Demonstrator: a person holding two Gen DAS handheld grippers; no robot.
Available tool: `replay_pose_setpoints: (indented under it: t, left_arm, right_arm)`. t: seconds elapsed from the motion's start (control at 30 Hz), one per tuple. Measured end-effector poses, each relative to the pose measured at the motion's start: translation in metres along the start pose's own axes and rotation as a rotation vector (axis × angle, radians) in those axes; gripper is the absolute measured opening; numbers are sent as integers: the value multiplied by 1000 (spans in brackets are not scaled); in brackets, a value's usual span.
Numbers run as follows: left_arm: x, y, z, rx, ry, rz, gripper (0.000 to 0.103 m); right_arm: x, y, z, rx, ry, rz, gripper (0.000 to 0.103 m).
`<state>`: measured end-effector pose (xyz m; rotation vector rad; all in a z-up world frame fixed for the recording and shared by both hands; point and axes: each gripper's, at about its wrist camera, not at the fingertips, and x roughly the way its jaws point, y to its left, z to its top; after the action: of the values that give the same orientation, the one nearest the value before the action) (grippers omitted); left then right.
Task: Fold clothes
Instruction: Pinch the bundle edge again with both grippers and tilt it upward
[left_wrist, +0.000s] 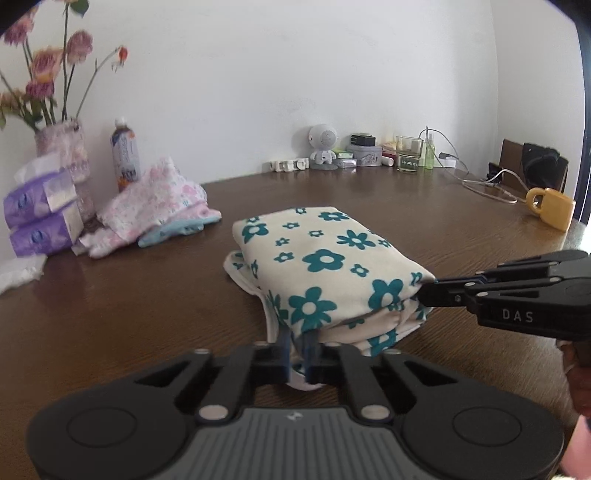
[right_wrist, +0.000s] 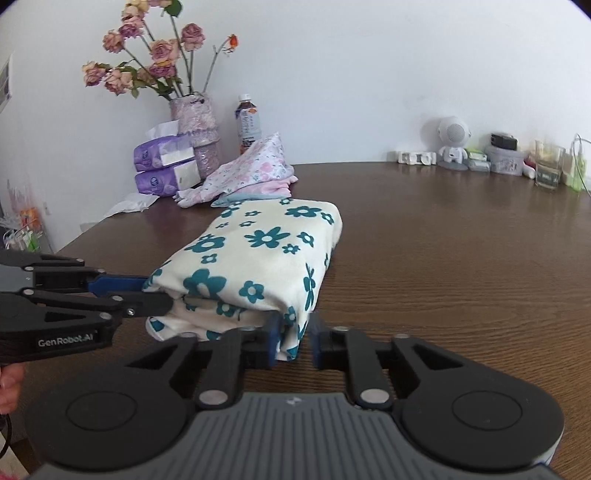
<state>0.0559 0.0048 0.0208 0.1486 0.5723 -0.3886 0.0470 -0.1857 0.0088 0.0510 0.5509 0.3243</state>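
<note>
A cream garment with teal flowers (left_wrist: 325, 258) lies folded into a thick bundle on the brown wooden table (left_wrist: 129, 295). My left gripper (left_wrist: 298, 354) is shut on the bundle's near edge, with cloth pinched between its blue pads. Coming in from the right, my right gripper (left_wrist: 424, 291) bites the near right corner. In the right wrist view the same garment (right_wrist: 258, 251) stretches away from me. There my right gripper (right_wrist: 293, 339) is shut on its near corner, and my left gripper (right_wrist: 162, 293) holds the near left corner.
A pile of pink floral clothes (left_wrist: 159, 206) sits at the back left beside purple tissue packs (left_wrist: 40, 221), a vase of dried roses (left_wrist: 62, 147) and a drink bottle (left_wrist: 125, 155). A glass (left_wrist: 408, 153), small items, cables and a yellow mug (left_wrist: 550, 210) line the back right.
</note>
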Motion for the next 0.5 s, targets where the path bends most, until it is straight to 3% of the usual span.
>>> replay_pose_setpoints:
  t: [0.17, 0.3, 0.4, 0.47, 0.5]
  left_arm:
    - [-3, -1, 0, -16, 6, -5, 10]
    - [-5, -4, 1, -9, 2, -3, 30]
    - [-5, -6, 3, -3, -7, -3, 31]
    - [-2, -7, 4, 7, -5, 0, 29]
    - [0, -8, 4, 7, -1, -6, 20]
  right_arm:
    - [1, -1, -2, 16, -4, -4, 4]
    - [-5, 0, -3, 7, -3, 23, 12]
    - [-8, -2, -3, 28, -13, 47, 29]
    - [-8, -1, -2, 23, -14, 51, 30]
    - [-6, 1, -2, 14, -9, 43, 30]
